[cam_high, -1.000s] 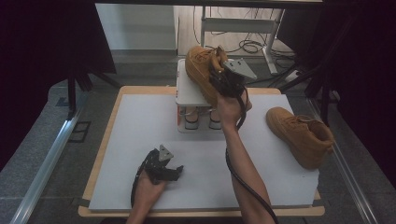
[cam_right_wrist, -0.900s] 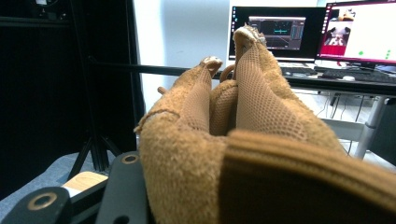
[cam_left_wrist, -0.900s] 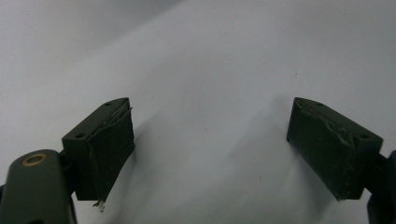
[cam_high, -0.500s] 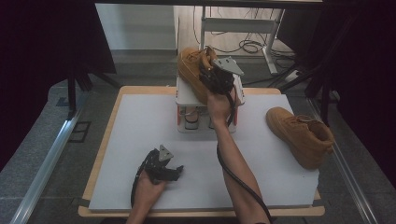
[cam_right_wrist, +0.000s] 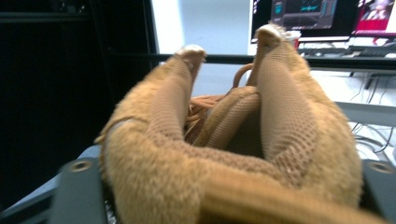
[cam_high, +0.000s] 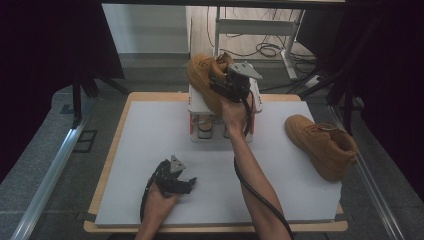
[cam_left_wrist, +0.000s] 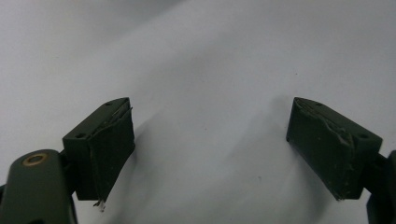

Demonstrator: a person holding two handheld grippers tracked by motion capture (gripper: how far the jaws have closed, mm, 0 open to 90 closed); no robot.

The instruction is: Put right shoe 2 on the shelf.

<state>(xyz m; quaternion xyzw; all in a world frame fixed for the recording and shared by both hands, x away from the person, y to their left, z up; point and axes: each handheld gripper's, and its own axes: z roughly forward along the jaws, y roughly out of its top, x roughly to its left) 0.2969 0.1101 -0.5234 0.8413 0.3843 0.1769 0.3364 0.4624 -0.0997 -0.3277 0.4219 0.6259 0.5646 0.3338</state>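
**Right gripper at the boot's heel on the white stand**

High view first: the right gripper (cam_high: 220,80) is up at the far edge of the table (cam_high: 150,135), right against the tan boot (cam_high: 202,75) that sits on top of a white stand (cam_high: 200,102). The gripper body and the hand cover most of the boot's near side, so where the jaws meet the leather is hidden here. 2 shoes under the stand (cam_high: 206,131) peek out, mostly masked by the forearm. A second tan boot (cam_high: 322,145) lies on its side at the table's right, well apart. The left gripper (cam_high: 187,184) rests low on the white surface at the near left, held in the left hand (cam_high: 157,200).

Left gripper view now: 2 black jaws stand wide apart over bare white table (cam_left_wrist: 210,70), nothing between them. The pads' tape looks frayed.

Right gripper view: the boot (cam_right_wrist: 224,154) sits very close, heel collar toward the camera, tongue and laces blurred behind. Both jaws flank the heel at the bottom corners, cut off by the frame. They have just been opening, and the boot is between them; they seem to stand off the suede rather than pinch it, though the contact is hard to read. Monitors (cam_right_wrist: 322,14) glow behind.
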